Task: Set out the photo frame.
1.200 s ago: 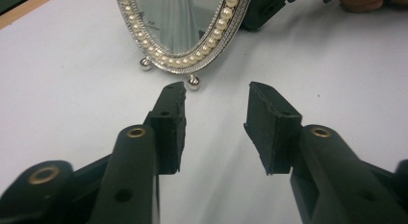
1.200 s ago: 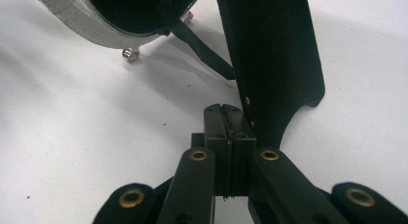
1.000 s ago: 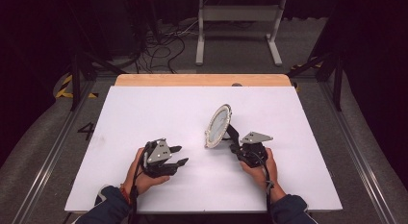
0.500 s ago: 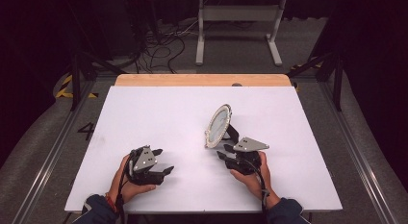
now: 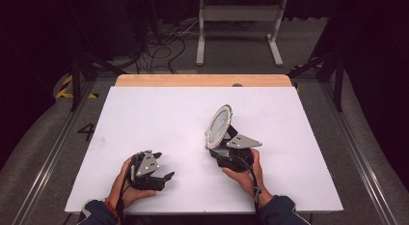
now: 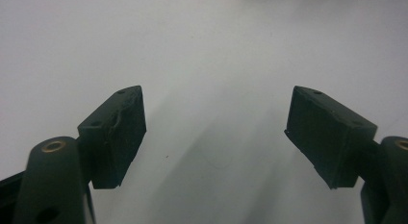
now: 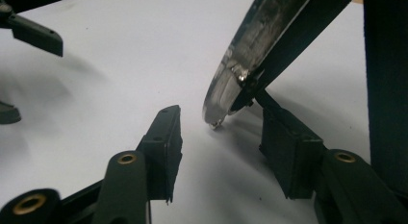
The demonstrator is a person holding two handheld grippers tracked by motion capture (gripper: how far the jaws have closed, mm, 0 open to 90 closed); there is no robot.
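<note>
Glass-faced round mirror [image 5: 219, 124] is standing tilted on its black stand, mid-table. Right gripper [image 7: 221, 152] jaws have just been opening, spread beside its base w/o pinching; left gripper [image 6: 216, 132] jaws also opening, spread over bare white table [image 5: 144, 119]. Release step prob. finishing; next: back both away w/o tipping it.

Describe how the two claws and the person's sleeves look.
Both the left claw and right claw are black, each topped by a grey three-cornered plate. Brass-coloured pivots hold flat black pads. A black cable trails from each. The sleeves are dark blue.
</note>
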